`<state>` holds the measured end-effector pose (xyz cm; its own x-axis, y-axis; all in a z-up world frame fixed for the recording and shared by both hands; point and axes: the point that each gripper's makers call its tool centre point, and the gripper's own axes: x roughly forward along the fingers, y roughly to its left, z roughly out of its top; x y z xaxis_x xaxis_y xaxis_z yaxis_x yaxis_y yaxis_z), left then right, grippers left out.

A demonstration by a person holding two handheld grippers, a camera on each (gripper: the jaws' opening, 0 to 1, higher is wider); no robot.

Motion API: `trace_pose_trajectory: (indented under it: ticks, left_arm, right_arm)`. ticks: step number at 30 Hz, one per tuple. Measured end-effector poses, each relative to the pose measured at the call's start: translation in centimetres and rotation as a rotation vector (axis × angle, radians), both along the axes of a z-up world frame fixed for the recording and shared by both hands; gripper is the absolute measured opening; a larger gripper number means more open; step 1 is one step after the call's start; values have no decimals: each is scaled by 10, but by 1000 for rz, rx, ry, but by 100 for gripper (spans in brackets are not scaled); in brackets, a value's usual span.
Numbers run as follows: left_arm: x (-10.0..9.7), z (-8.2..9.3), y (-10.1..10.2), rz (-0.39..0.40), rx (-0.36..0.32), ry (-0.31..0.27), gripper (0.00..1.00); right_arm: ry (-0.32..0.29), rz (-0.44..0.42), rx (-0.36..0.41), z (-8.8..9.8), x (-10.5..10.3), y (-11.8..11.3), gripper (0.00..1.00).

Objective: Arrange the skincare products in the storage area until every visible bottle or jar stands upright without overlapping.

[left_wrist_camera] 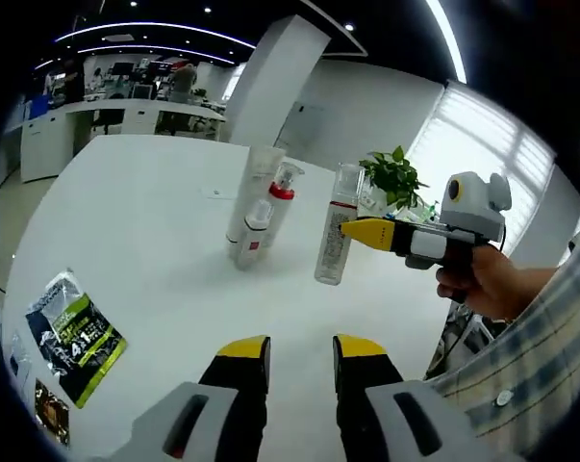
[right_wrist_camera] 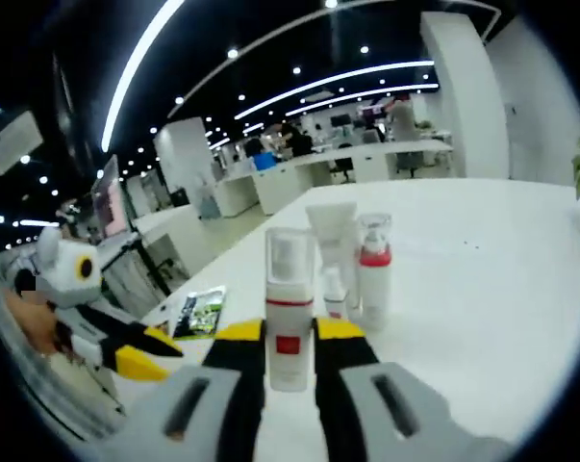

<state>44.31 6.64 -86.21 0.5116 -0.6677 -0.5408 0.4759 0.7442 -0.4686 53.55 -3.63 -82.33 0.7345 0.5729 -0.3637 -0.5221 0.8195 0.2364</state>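
A clear pump bottle (left_wrist_camera: 333, 241) with a red band stands upright on the white table (left_wrist_camera: 155, 241). My right gripper (left_wrist_camera: 355, 231) reaches in from the right and is shut on its middle. In the right gripper view the same bottle (right_wrist_camera: 290, 279) sits between the jaws of my right gripper (right_wrist_camera: 290, 335), which touch both of its sides. Just left of it stand a white tube (left_wrist_camera: 253, 188), a spray bottle (left_wrist_camera: 281, 197) with a red collar and a small white bottle (left_wrist_camera: 251, 236), all upright and close together. My left gripper (left_wrist_camera: 299, 348) hangs open over bare table, nothing between its jaws.
Snack packets (left_wrist_camera: 73, 332) lie near the table's left edge. A potted plant (left_wrist_camera: 395, 178) stands behind the pump bottle. A small slip (left_wrist_camera: 217, 192) lies beyond the group. A person's hand (left_wrist_camera: 482, 284) holds the right gripper. The left gripper (right_wrist_camera: 140, 358) shows at the left.
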Motion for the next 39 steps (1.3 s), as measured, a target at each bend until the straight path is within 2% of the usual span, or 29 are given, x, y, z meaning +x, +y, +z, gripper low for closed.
trace_pose_trajectory:
  ticks: [2, 11, 19, 21, 23, 25, 32, 39]
  left_arm:
    - [-3, -2, 8, 10, 12, 9, 26]
    - [-8, -5, 29, 56, 44, 30, 26]
    - [-9, -8, 43, 91, 59, 53, 26]
    - [-9, -10, 46, 102, 63, 61, 26]
    - [-10, -11, 49, 109, 71, 68, 25]
    - [-12, -12, 51, 116, 81, 74, 25]
    - [-20, -14, 57, 121, 115, 100, 25]
    - [-22, -13, 61, 128, 141, 113, 25]
  right_arm:
    - [-33, -12, -39, -5, 9, -4, 16]
    - [-80, -75, -88, -21, 43, -21, 16]
    - [-77, -68, -122, -44, 50, -24, 16]
    - [-93, -55, -155, -51, 49, -24, 16]
    - [-139, -34, -191, -55, 49, -24, 16]
    - [-132, -34, -175, -61, 48, -24, 16]
    - [-174, -31, -167, -74, 54, -26, 16]
    - [-203, -48, -146, -79, 57, -31, 16]
